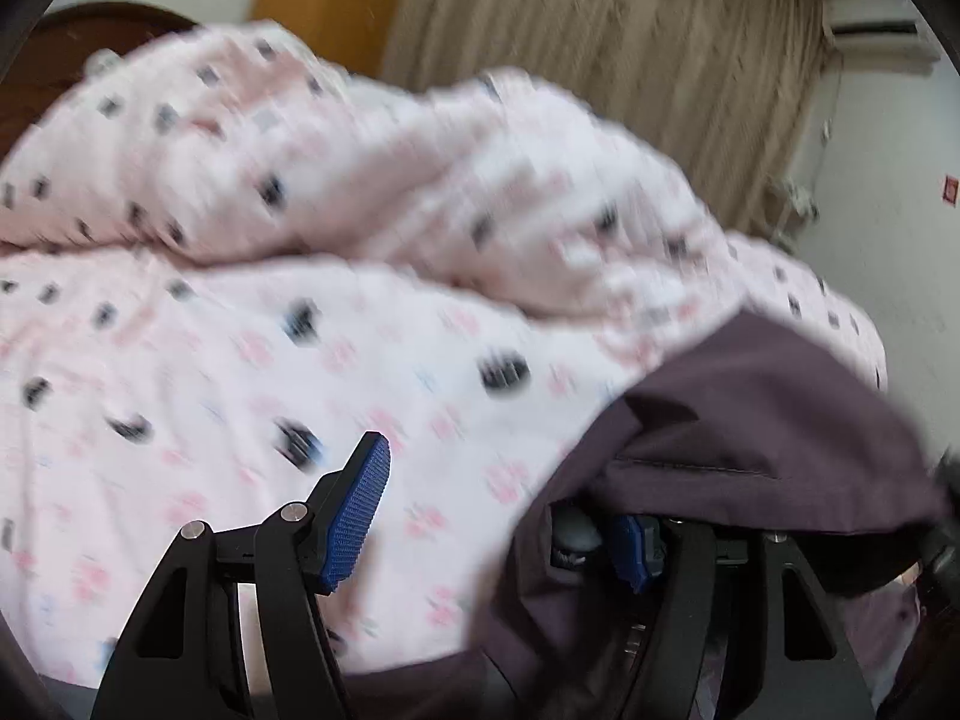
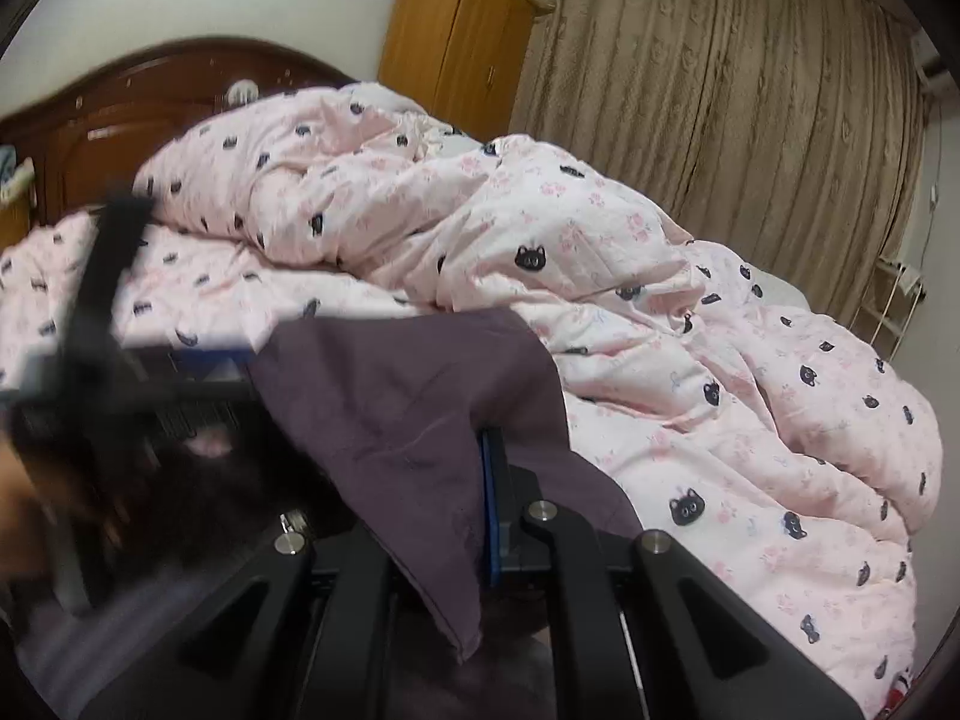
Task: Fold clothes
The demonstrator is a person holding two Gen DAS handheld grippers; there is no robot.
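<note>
Over on the left, the left gripper is standing with its jaws well apart: one blue-padded finger is poking up bare over the pink quilt, while the other is sitting half buried under a drape of the purple garment. Nothing is being pinched there; the cloth is only lying over that one finger. The left view is smeared, so the print on the quilt is reading as dark blobs.

Moving across, the purple garment is hanging in the middle of the right view, just in front of the bed, its edge drooping down past the linkage. The right gripper is clamped tight on it, with the fabric running between the blue pads and only a sliver of one pad showing.

Behind, the quilt, with its little black cat faces, is lying heaped across the bed, a dark wooden headboard at the far left, an orange wardrobe beside it, and beige curtains filling the right.
</note>
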